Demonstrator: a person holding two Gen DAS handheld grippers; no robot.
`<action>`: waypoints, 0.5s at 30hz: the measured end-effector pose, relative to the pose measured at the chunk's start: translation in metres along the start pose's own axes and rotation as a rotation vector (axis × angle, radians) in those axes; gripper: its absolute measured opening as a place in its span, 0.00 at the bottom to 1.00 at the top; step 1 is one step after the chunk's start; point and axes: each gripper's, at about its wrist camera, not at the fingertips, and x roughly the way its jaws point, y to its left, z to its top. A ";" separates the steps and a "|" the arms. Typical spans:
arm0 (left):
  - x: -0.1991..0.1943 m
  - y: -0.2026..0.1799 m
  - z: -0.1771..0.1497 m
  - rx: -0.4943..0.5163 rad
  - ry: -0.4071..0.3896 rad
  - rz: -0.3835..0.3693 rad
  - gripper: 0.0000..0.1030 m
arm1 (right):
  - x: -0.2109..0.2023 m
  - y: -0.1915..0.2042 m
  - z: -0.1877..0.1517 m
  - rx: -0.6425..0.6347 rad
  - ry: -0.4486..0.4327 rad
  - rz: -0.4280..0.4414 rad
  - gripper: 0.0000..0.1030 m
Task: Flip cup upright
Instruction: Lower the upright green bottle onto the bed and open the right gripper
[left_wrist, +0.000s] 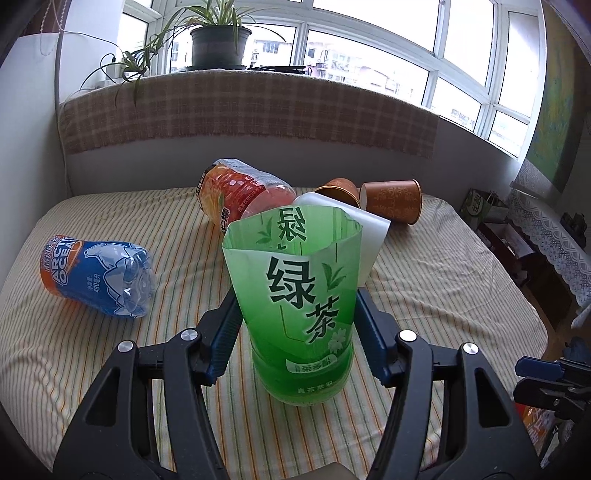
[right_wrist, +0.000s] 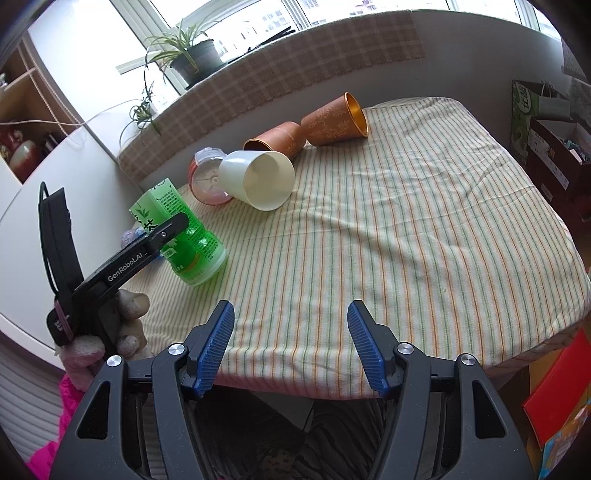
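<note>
Trouble could start with the green cup (left_wrist: 299, 306), a cut-off tea bottle made of thin, soft plastic. It sits between the two blue pads of the left claw (left_wrist: 295, 325), with its open mouth up and its round bottom on the striped bed (left_wrist: 443, 295). The pads press on both of its sides, so the left claw is pinching the green cup.

The rim already looks bent out of round. A harder squeeze could crush the wall, and then the cup may pop out of the pads.

From the right wrist view the green cup (right_wrist: 192, 240) leans a little. The bed is soft and has bumps in the sheet. If the left claw lets go while the cup leans, the cup could tip over again.

Just past the left claw's tips lies a white cup (left_wrist: 369, 240) on its side, very close behind the green one. A push forward could knock it. A red bottle (left_wrist: 240, 195) and two orange cups (left_wrist: 391, 201) lie farther ahead, and a blue bottle (left_wrist: 99, 273) lies off to the left.

The right claw (right_wrist: 291, 347) is spread wide and holds nothing. It hangs over the near edge of the bed, well apart from the cups.
</note>
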 end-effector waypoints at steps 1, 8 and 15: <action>-0.001 -0.001 -0.001 0.007 -0.003 0.000 0.59 | 0.000 0.000 0.000 0.001 0.001 0.002 0.61; -0.002 -0.002 -0.007 -0.005 0.028 -0.065 0.64 | -0.002 0.002 -0.001 -0.002 -0.004 0.002 0.61; -0.015 0.002 -0.014 -0.012 0.062 -0.119 0.83 | -0.003 0.010 -0.001 -0.030 -0.020 0.001 0.61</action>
